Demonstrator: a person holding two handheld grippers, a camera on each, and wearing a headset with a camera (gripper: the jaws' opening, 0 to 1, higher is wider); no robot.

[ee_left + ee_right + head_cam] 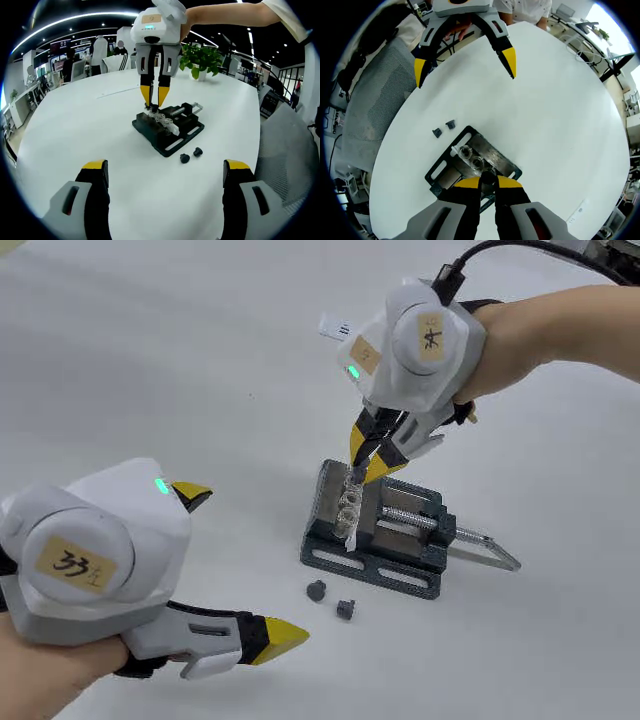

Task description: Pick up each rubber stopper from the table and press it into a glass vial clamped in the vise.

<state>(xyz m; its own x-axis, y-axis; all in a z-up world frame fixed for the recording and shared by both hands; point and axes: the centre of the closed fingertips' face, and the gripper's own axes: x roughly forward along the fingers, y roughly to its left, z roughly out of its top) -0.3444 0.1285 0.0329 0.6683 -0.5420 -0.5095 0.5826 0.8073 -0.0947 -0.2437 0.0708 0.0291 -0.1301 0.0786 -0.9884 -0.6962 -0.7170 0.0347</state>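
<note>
A dark vise (400,550) stands on the white table and clamps a row of clear glass vials (348,508). My right gripper (366,466) points down over the far end of the row, shut on a dark rubber stopper (487,177) just above a vial. Other open vials (466,152) lie ahead of its jaws. Two loose rubber stoppers (316,590) (346,609) sit on the table in front of the vise. My left gripper (238,565) hovers open and holds nothing at the near left, apart from the vise (167,129).
The vise's screw handle (486,546) sticks out to the right. A small white label (335,328) lies on the table behind the right gripper. A potted plant (200,59) stands at the far edge, and a mesh chair (385,100) is beside the table.
</note>
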